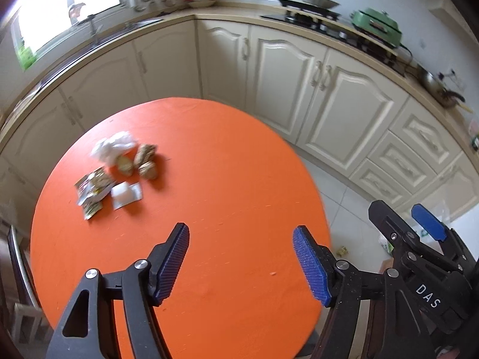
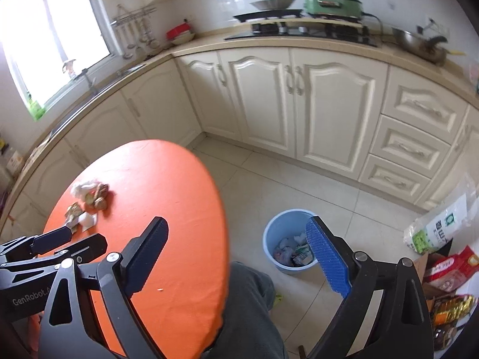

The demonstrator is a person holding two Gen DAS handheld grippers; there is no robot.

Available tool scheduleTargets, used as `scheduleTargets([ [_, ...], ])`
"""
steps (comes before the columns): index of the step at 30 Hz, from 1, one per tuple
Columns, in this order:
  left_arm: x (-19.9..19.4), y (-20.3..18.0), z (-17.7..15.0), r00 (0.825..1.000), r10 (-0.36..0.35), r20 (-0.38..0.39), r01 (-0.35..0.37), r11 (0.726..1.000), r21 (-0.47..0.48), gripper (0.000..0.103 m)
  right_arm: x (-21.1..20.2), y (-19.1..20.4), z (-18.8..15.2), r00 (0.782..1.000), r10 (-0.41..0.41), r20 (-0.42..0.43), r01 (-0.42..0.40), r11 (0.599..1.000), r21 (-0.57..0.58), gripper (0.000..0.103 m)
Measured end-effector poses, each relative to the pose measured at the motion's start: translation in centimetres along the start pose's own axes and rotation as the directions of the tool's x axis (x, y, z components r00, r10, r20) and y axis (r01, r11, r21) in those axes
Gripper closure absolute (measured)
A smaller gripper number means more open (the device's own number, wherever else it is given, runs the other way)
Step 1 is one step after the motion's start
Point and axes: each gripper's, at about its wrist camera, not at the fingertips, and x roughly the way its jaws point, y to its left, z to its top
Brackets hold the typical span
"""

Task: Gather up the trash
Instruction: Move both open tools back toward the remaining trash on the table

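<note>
On the round orange surface (image 1: 209, 179) sit one crumpled white tissue (image 1: 115, 145), three brown walnut shells (image 1: 140, 161), one printed foil wrapper (image 1: 92, 191) and one white packet (image 1: 125, 194). Both tools, left (image 1: 241, 264) and right (image 2: 236, 257), stand apart, gripping nothing. One blue plastic bucket (image 2: 275, 227) holding trash stands on the tiled floor.

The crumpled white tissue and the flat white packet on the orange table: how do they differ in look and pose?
The crumpled white tissue is bunched into a puffy, irregular wad; the flat white packet lies flat and squarish.
The tissue sits at the far end of the trash cluster, against the walnut shells; the packet lies at the near end, beside the printed wrapper.
Both are white, rest on the orange table, and are untouched by either gripper.
</note>
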Motion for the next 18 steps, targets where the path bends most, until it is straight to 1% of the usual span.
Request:
scheduleTargets([
  [1,-0.5,0.9,-0.3,1.0,0.002,0.005,-0.002,1.0,-0.023,0.034,0.0,1.0,-0.1,1.0,0.007,-0.002,-0.007,1.0,-0.02,0.007],
  [3,-1.5,2.7,-1.2,1.0,-0.001,0.017,0.002,0.998,-0.068,0.025,0.3,2.9,-0.1,1.0,0.022,-0.009,-0.022,0.998,-0.06,0.007],
  [6,-2.7,5.1,-2.4,0.999,0.025,0.027,-0.022,0.993,-0.113,0.024,1.1,6.0,-0.3,0.998,0.051,-0.033,-0.055,0.991,-0.125,0.006],
  [8,-3.1,6.6,-3.1,0.999,0.042,0.022,-0.038,0.988,-0.146,0.021,1.9,7.7,-0.4,0.996,0.065,-0.055,-0.073,0.984,-0.163,0.006],
  [11,-3.7,9.0,-4.0,0.998,0.063,0.01,-0.059,0.976,-0.211,0.021,2.8,10.1,-0.7,0.994,0.076,-0.083,-0.092,0.972,-0.214,0.006],
  [15,-3.7,12.3,-4.1,0.995,0.101,-0.021,-0.103,0.952,-0.288,0.021,4.2,13.0,-1.2,0.989,0.088,-0.116,-0.118,0.951,-0.285,0.006],
  [18,-3.5,14.5,-4.0,0.993,0.108,-0.044,-0.117,0.932,-0.342,0.021,5.4,15.0,-1.3,0.985,0.097,-0.144,-0.14,0.934,-0.328,0.006],
])
